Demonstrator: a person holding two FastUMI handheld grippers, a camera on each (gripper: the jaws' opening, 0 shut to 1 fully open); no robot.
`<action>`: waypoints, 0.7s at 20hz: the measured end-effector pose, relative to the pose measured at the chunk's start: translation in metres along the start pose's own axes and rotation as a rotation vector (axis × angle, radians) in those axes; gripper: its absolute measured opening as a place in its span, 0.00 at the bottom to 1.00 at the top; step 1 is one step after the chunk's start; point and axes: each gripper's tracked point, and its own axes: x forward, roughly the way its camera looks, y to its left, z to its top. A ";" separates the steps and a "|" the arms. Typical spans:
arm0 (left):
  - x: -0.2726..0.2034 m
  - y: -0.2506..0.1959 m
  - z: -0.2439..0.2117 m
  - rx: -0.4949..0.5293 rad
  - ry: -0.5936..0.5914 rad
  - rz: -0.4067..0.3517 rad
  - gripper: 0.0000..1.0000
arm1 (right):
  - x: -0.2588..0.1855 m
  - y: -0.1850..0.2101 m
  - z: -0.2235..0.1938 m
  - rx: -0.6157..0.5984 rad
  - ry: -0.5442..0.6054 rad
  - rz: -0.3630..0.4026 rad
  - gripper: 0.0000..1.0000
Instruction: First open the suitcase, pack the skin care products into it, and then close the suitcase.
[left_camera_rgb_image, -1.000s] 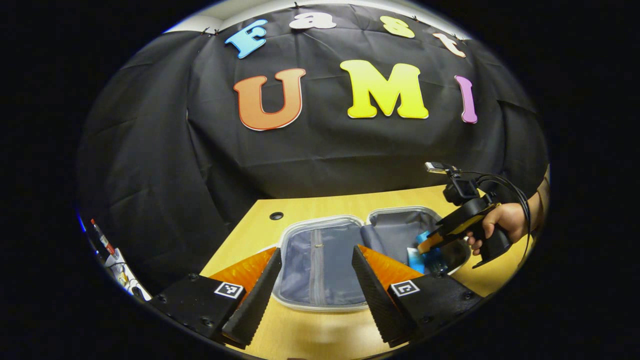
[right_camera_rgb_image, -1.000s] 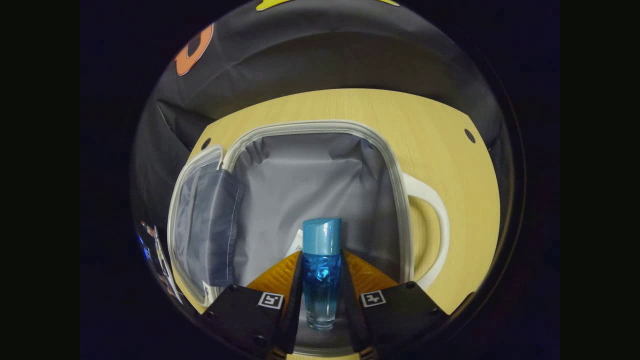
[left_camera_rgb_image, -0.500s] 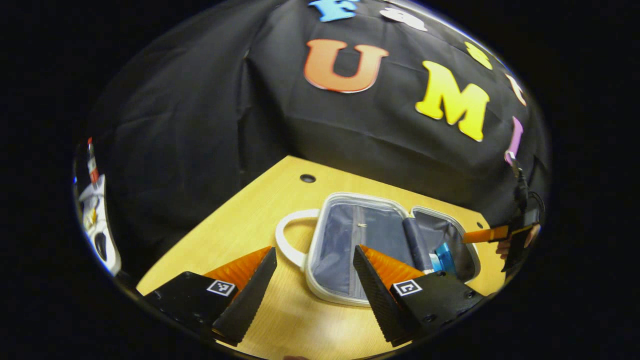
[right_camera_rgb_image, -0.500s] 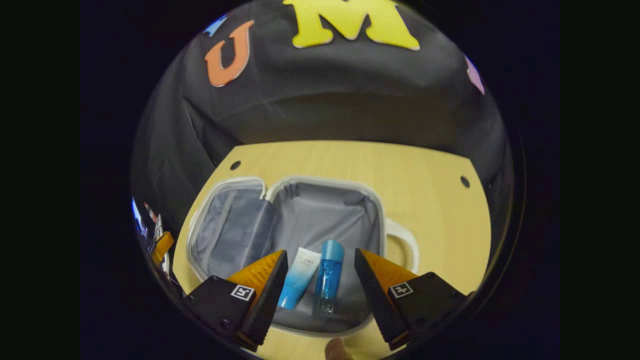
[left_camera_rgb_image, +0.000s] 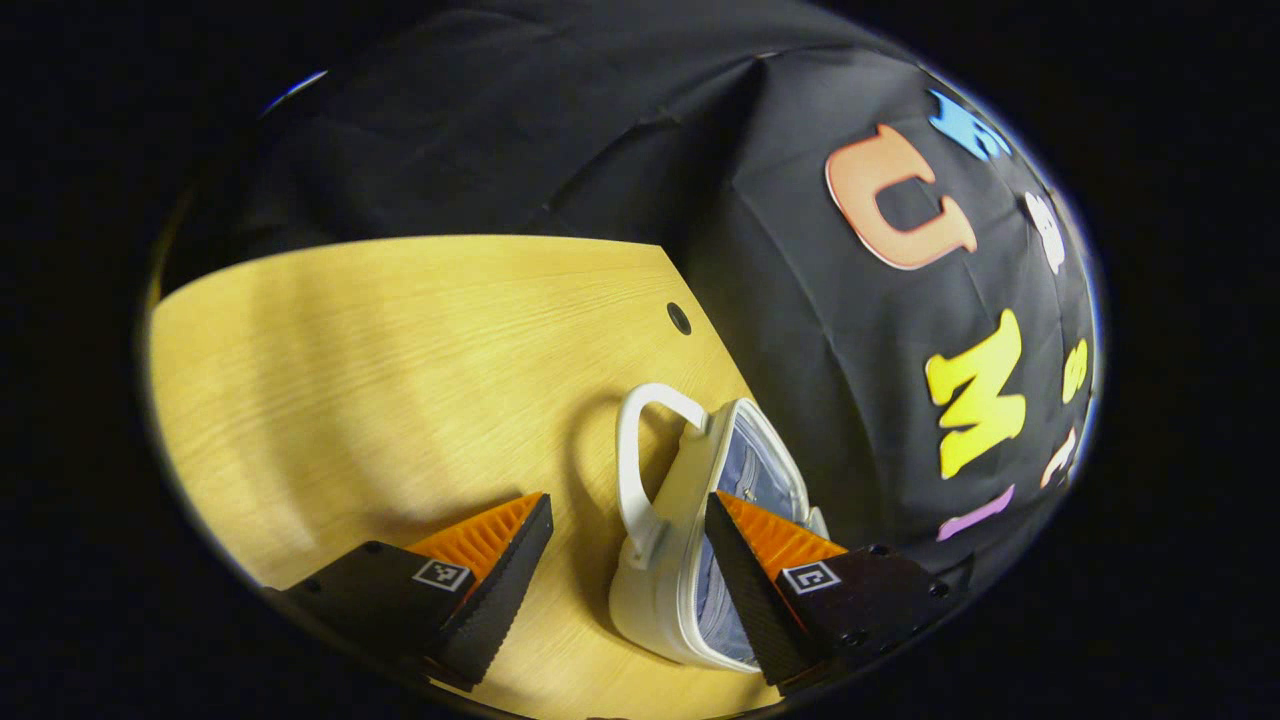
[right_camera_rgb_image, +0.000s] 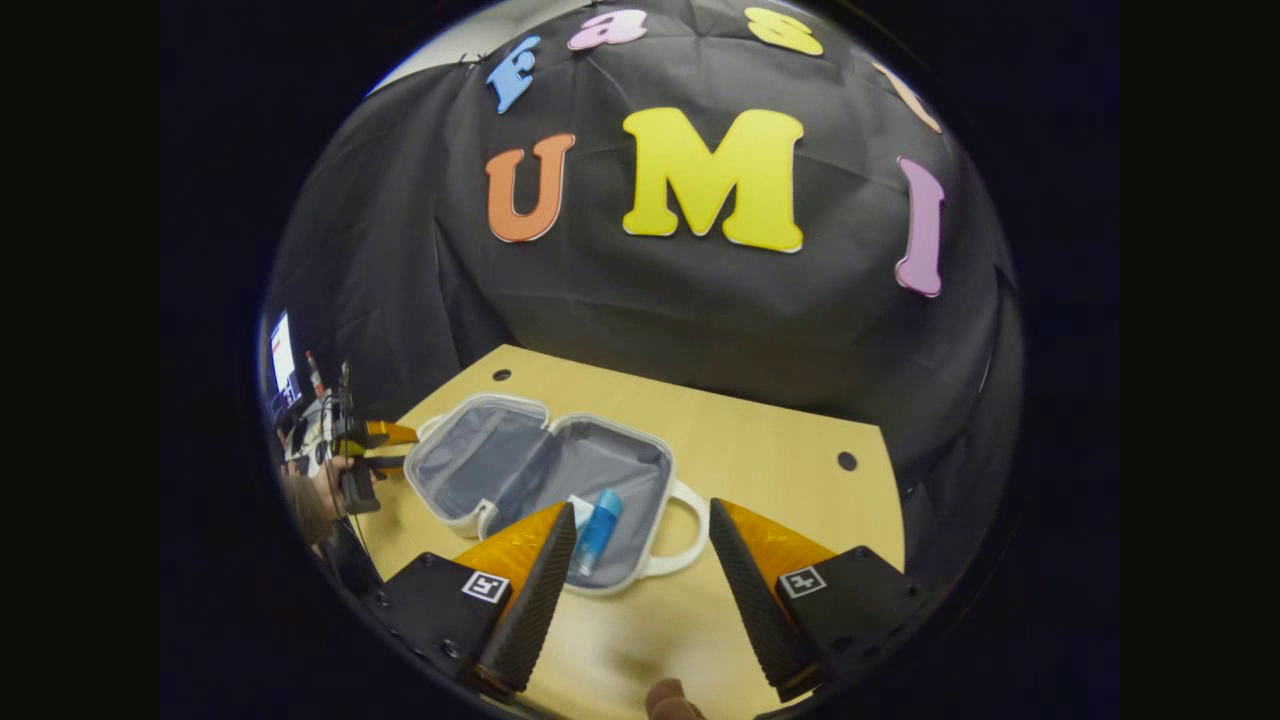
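A small white suitcase (right_camera_rgb_image: 540, 470) lies open on the wooden table (right_camera_rgb_image: 760, 450), its two grey-lined halves spread flat near the table's left edge in the right gripper view. Inside the half that carries a white handle (right_camera_rgb_image: 685, 535), a blue bottle (right_camera_rgb_image: 598, 530) lies on the lining, with a white tube (right_camera_rgb_image: 580, 508) just beside it and partly hidden behind a finger. The right gripper (right_camera_rgb_image: 640, 600) hovers over the near edge of the table with its jaws spread wide and nothing between them, the suitcase's handle just beyond its tips. At the left rim of the same view, a hand (right_camera_rgb_image: 320, 495) holds the left gripper (right_camera_rgb_image: 385, 448) off the table's left edge, close to the lid half of the suitcase. In the left gripper view, the left gripper (left_camera_rgb_image: 625, 590) also stands released and empty, its fingers wide apart; the suitcase (left_camera_rgb_image: 690, 540) appears edge-on between and behind them, the lid's white handle (left_camera_rgb_image: 640, 460) arching toward the bare middle of the table (left_camera_rgb_image: 400, 360). A small round hole (left_camera_rgb_image: 679, 318) marks the tabletop near its far edge, beside the booth's black cloth wall (left_camera_rgb_image: 600, 130)
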 end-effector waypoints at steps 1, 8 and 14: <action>0.003 -0.003 -0.002 -0.023 0.000 -0.018 0.96 | -0.008 -0.007 -0.009 -0.004 0.007 -0.014 0.79; 0.016 -0.007 0.010 -0.222 -0.051 -0.108 0.89 | -0.029 -0.034 -0.045 0.114 0.063 -0.084 0.77; 0.030 0.006 -0.002 -0.290 -0.024 -0.089 0.48 | -0.037 -0.042 -0.044 0.135 0.050 -0.109 0.77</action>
